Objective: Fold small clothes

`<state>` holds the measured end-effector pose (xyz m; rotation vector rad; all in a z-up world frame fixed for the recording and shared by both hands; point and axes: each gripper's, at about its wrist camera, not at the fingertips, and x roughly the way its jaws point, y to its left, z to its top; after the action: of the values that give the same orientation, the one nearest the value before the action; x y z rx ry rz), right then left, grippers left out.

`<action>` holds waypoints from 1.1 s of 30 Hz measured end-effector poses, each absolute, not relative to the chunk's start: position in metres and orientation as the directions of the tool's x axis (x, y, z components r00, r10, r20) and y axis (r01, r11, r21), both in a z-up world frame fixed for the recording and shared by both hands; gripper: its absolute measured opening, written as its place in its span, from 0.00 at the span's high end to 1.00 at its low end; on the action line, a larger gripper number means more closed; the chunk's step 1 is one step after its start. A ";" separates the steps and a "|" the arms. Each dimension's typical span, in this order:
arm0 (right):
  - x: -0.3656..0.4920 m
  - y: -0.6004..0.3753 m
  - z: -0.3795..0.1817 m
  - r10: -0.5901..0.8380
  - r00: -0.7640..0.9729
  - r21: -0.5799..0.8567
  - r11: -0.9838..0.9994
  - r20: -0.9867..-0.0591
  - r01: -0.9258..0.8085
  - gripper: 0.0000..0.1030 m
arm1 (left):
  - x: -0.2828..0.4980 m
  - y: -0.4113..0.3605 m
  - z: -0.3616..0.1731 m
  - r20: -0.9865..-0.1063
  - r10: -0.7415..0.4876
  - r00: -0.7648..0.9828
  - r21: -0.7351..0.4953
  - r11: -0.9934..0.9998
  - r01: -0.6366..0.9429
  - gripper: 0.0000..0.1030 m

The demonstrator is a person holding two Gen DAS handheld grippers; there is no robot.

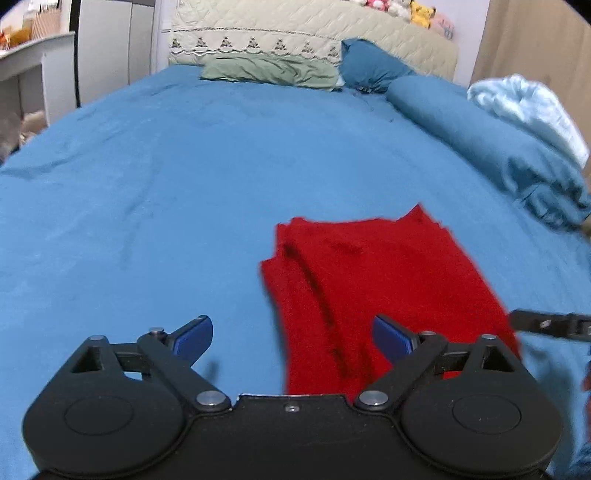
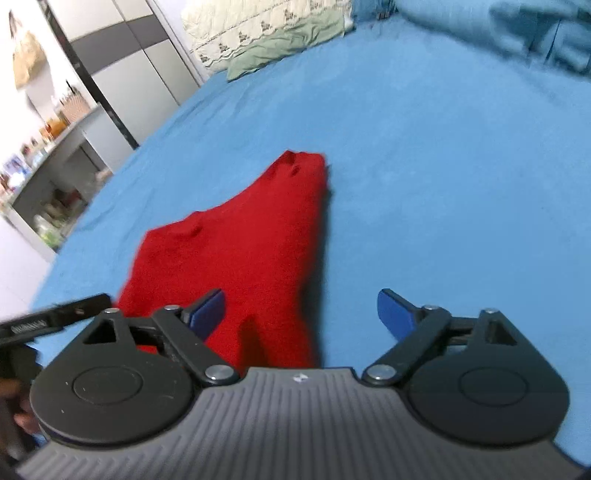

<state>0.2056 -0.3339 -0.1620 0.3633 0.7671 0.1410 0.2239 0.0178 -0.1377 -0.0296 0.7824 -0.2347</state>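
Observation:
A red garment (image 1: 373,280) lies folded on the blue bed sheet (image 1: 166,177), with layered edges along its left side. My left gripper (image 1: 293,338) is open and empty, just above the garment's near left edge. In the right wrist view the same red garment (image 2: 236,254) stretches away to a narrow far end. My right gripper (image 2: 301,314) is open and empty over the garment's near right part. The right gripper's finger shows at the right edge of the left wrist view (image 1: 546,325), and part of the left gripper shows at the left of the right wrist view (image 2: 55,314).
A green pillow (image 1: 269,70), a blue pillow (image 1: 373,62) and a quilted headboard cover (image 1: 295,33) lie at the bed's far end. A rolled blue duvet (image 1: 498,144) and a light blue blanket (image 1: 528,103) lie along the right. A white desk (image 1: 33,62) and wardrobe stand left.

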 end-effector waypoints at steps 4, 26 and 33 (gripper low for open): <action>0.202 -0.333 -0.181 0.180 0.688 0.263 0.965 -0.703 0.016 0.00 | 0.226 0.005 -0.165 -0.759 -0.126 0.639 0.000 0.981 0.194 0.07; 0.070 -0.287 0.006 0.038 0.805 0.050 0.999 -0.592 -0.010 0.00 | 0.101 0.002 0.014 -0.597 -0.089 0.797 0.023 0.992 0.128 0.00; 0.014 -0.271 0.025 -0.001 0.762 0.047 0.998 -0.648 0.041 0.00 | 0.045 0.007 0.021 -0.624 -0.080 0.777 0.014 0.993 0.113 0.00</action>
<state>0.0143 -0.2708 0.0248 0.0592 0.7041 -0.0232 0.0449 0.0067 0.0206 0.0515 0.6730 -0.1047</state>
